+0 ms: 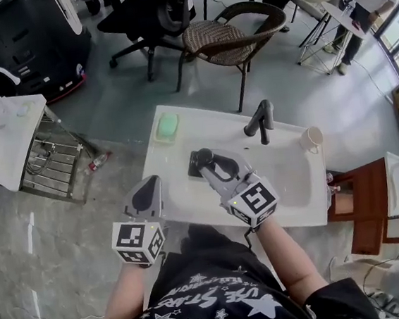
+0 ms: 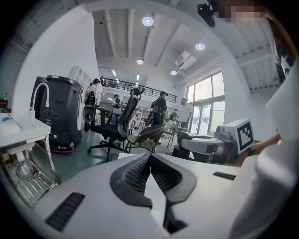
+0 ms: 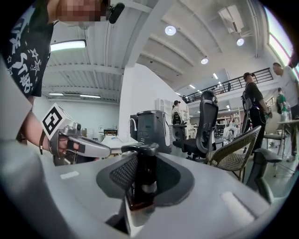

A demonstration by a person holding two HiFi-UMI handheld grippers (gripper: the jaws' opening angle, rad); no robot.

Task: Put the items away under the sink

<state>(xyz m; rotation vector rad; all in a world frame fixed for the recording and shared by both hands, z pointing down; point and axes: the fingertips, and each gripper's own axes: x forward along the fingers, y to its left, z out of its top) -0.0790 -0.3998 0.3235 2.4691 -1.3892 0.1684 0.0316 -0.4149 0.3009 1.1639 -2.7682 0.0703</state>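
Pump bottle (image 3: pixel 141 179), dark with a black pump head, is clamped between the pads of my right claw (image 1: pixel 213 169) and held in the air over the left part of the sink (image 1: pixel 203 123). The pump head pokes out at the tips and the body runs back between the pads. I judge it to be stiff and smooth-walled, so it could slide if I ease off. It is probably not heavy, though I can't see how full it is. The body is the place to hold, since the pump head (a loose, springy part) would likely wobble or press down.

My left claw (image 2: pixel 150 161) is pinched together on nothing, just off the sink's front left corner. At the back of the sink stands a black faucet (image 1: pixel 260 120), with a green bar (image 1: pixel 167 127) on the sink's back left and a pale cup (image 1: pixel 312 138) on its right end. Beyond the sink is a wicker chair (image 1: pixel 232 35).
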